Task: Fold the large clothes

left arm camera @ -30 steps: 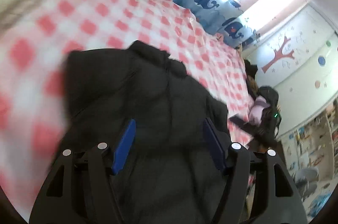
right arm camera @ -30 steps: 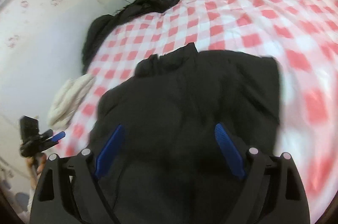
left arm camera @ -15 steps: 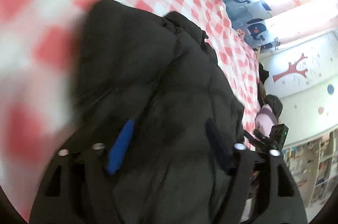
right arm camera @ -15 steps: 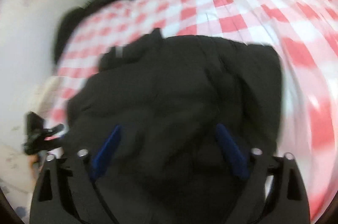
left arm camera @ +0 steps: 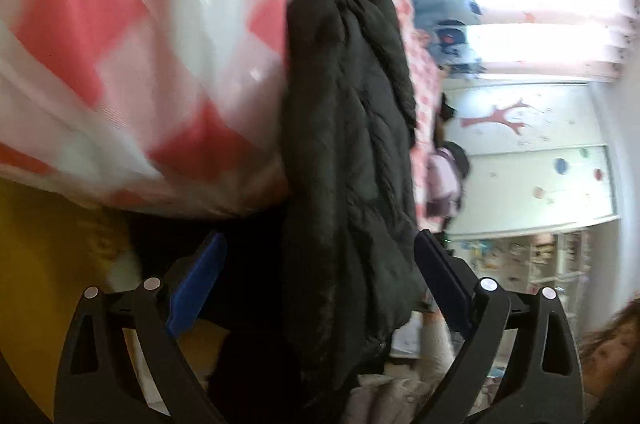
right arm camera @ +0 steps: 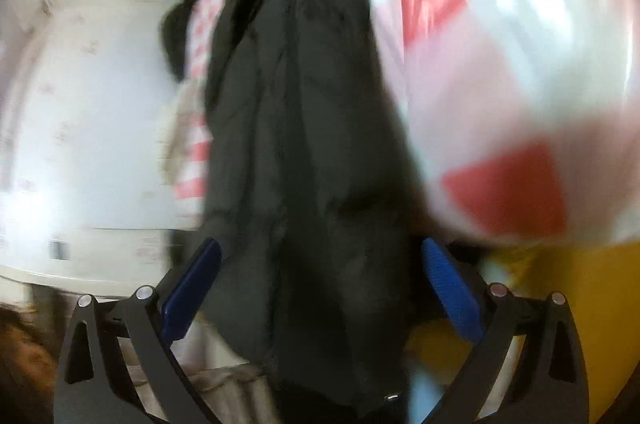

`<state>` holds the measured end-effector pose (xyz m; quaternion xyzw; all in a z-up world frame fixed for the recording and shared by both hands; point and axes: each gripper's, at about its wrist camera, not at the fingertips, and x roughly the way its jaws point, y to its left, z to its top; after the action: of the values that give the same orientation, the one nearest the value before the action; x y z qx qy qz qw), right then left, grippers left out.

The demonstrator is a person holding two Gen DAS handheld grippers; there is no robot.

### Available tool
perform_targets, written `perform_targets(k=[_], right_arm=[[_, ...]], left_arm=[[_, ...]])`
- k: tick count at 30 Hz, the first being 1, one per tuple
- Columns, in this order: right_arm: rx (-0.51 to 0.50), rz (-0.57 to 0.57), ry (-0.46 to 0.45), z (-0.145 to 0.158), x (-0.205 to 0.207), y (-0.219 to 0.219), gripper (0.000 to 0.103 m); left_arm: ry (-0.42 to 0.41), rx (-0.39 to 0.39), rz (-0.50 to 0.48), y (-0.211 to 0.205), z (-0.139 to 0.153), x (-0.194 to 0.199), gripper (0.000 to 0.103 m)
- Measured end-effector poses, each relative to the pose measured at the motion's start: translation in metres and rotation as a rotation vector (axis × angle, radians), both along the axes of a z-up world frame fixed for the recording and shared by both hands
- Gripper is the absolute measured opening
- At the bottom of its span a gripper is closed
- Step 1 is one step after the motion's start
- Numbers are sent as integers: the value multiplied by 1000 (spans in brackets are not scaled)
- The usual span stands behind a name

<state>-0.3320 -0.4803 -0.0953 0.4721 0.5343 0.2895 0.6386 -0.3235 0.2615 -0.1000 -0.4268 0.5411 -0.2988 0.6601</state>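
A black puffy jacket [left arm camera: 344,143] lies on the bed, and its lower end hangs over the near edge. In the left wrist view it runs straight down between the blue pads [left arm camera: 196,284] of my left gripper [left arm camera: 320,238]. Those jaws are opening, and the left pad stands well off the cloth. The right wrist view shows the same jacket [right arm camera: 300,103] between the pads [right arm camera: 452,288] of my right gripper [right arm camera: 320,244]. That gripper is open wide, with its pads beside the cloth and not squeezing it. Both views are blurred.
A red-and-white checked sheet [left arm camera: 120,43] [right arm camera: 500,83] covers the bed. Below its edge sits something yellow [left arm camera: 40,264] [right arm camera: 580,304]. Another dark garment [right arm camera: 180,23] lies at the far end. A person's hair [left arm camera: 608,336] shows low in the corner, with shelves [left arm camera: 540,264] behind.
Both grippers have dropped from above the jacket to the bed's near edge and rolled. The jacket now looks narrow between the fingers. The left jaws have spread wider.
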Motion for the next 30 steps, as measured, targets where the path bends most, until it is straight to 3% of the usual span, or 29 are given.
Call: perform_targets(k=[4, 7, 12, 16, 17, 19, 20, 22, 25, 30], right_arm=[[57, 28, -10, -5, -2, 16, 96], [67, 73, 10, -11, -6, 25, 96], [90, 94, 35, -30, -10, 28, 96], [179, 49, -10, -37, -5, 19, 95], [203, 45, -37, -36, -6, 19, 92], [225, 65, -104, -27, -9, 27, 72], [229, 74, -136, -22, -10, 30, 69], [251, 68, -215, -8, -11, 34, 59], [272, 29, -286, 7, -11, 31, 53], [293, -18, -360, 26, -16, 29, 46]], left_arm=[[-13, -47, -114, -44, -7, 1, 91], [-49, 7, -169, -68, 2, -2, 91], [-36, 35, -127, -74, 7, 3, 91], [-33, 71, -124, -75, 11, 2, 89], [-34, 88, -126, -72, 10, 0, 85], [-46, 137, -142, -72, 14, -4, 64], [-52, 150, -141, -70, 13, -4, 59], [-68, 171, -121, -71, 23, -7, 37], [-102, 199, -93, -74, 40, -14, 19], [-173, 187, -66, -74, 71, -26, 12]])
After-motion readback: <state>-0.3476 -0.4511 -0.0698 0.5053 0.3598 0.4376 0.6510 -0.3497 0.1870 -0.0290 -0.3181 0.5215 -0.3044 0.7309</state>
